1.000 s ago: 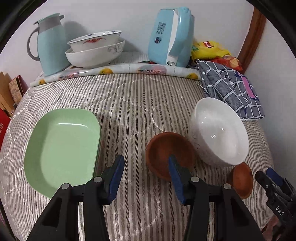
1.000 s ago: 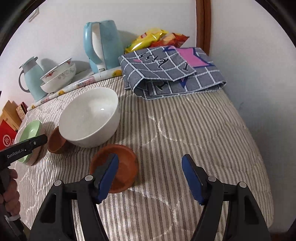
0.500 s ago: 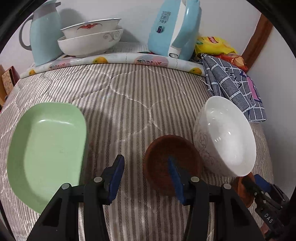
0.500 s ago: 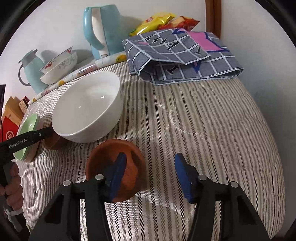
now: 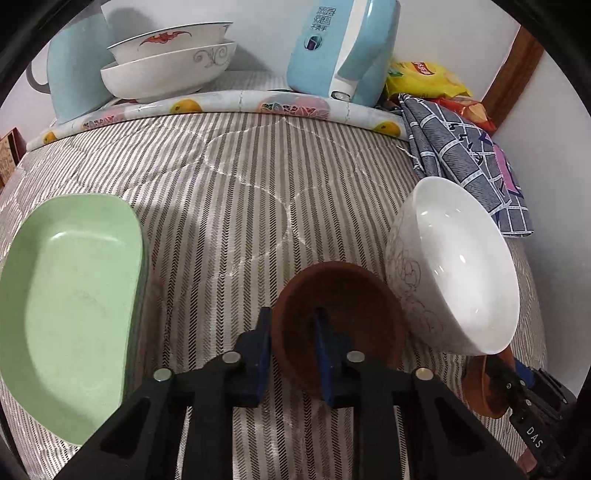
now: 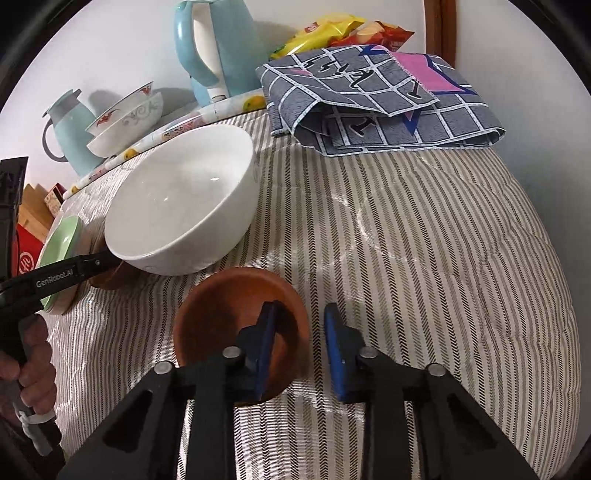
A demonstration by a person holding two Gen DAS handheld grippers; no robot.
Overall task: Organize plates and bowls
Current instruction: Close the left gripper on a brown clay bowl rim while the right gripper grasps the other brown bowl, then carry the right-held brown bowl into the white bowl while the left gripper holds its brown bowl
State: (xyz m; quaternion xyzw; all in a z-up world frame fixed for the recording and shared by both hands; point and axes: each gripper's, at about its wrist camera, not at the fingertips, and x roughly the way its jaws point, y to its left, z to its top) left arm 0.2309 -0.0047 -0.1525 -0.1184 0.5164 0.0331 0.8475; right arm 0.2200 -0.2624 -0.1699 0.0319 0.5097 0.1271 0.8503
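Observation:
A brown bowl (image 5: 343, 317) sits on the striped cloth. My left gripper (image 5: 291, 328) straddles its near left rim, jaws narrowed around the rim, one finger inside and one outside. A large white bowl (image 5: 458, 273) leans against it on the right, and also shows in the right wrist view (image 6: 184, 199). A second brown dish (image 6: 236, 314) lies in front of my right gripper (image 6: 301, 328), which straddles its right rim with a visible gap still between the jaws. A green plate (image 5: 70, 295) lies at the left.
Two stacked patterned white bowls (image 5: 170, 62), a blue thermos (image 5: 74, 70) and a blue kettle (image 5: 343, 48) stand at the back on a fruit-print mat. A folded checked cloth (image 6: 373, 99) and snack bags (image 6: 343, 33) lie at the back right.
Both grippers moved forward and down onto the brown dishes and their jaws narrowed around the rims. The white bowl looks closer.

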